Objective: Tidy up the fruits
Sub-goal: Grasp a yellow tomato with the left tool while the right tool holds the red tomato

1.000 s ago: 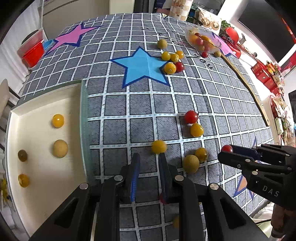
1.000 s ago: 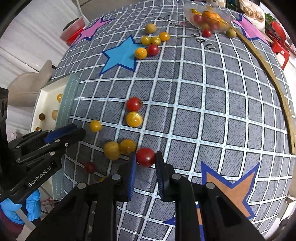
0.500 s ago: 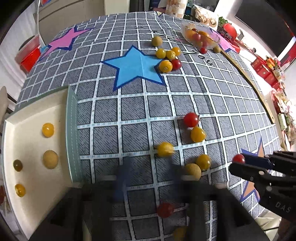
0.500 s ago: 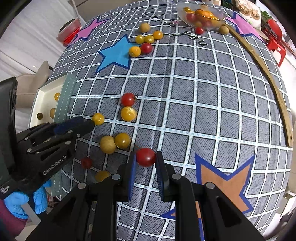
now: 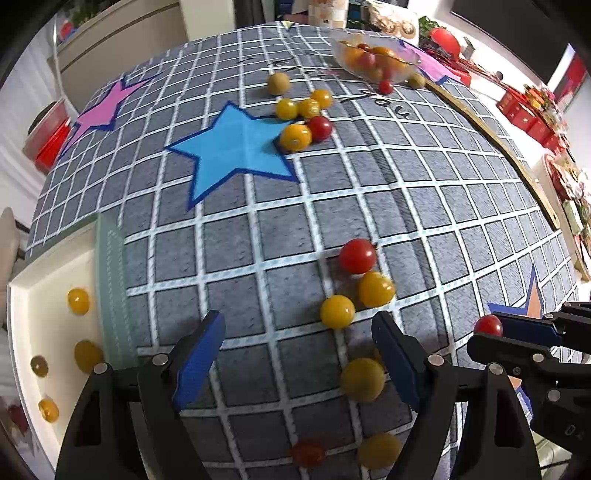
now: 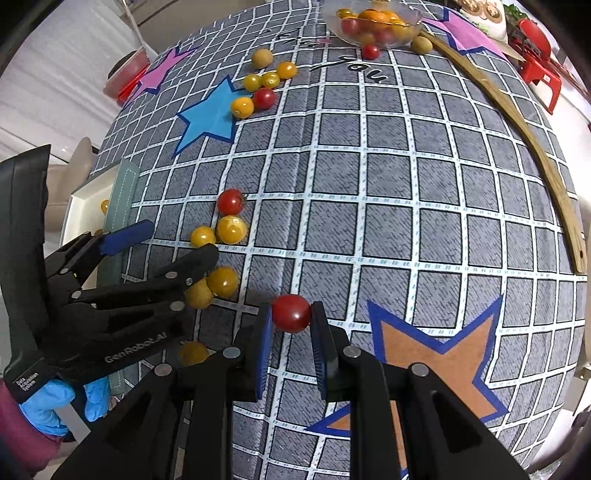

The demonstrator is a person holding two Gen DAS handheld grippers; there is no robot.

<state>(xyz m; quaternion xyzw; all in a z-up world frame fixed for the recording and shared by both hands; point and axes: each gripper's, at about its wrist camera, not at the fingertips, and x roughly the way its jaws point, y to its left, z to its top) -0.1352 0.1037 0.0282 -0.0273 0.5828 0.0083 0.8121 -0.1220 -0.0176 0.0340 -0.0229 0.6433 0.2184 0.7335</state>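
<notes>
My right gripper [image 6: 291, 319] is shut on a red cherry tomato [image 6: 291, 313] and holds it above the grey checked cloth; it also shows at the right of the left wrist view [image 5: 488, 325]. My left gripper [image 5: 299, 338] is wide open and empty above the cloth. A yellow tomato [image 5: 337, 311] lies just ahead between its fingers, with a yellow one [image 5: 376, 288] and a red one [image 5: 357, 255] beyond. An olive-yellow fruit [image 5: 362, 379] lies by its right finger. A white tray [image 5: 44, 280] at the left holds several yellow fruits.
A clear bowl [image 6: 373, 22] of mixed tomatoes stands at the far edge, with a red tomato [image 6: 370, 51] and a greenish fruit [image 6: 422, 44] beside it. A cluster of yellow and red tomatoes [image 5: 301, 118] lies by the blue star. A wooden strip [image 6: 535, 158] runs along the right.
My left gripper has opened wide and moved forward and right toward the near tomatoes. My right gripper has kept its hold on the red tomato and drawn back slightly.
</notes>
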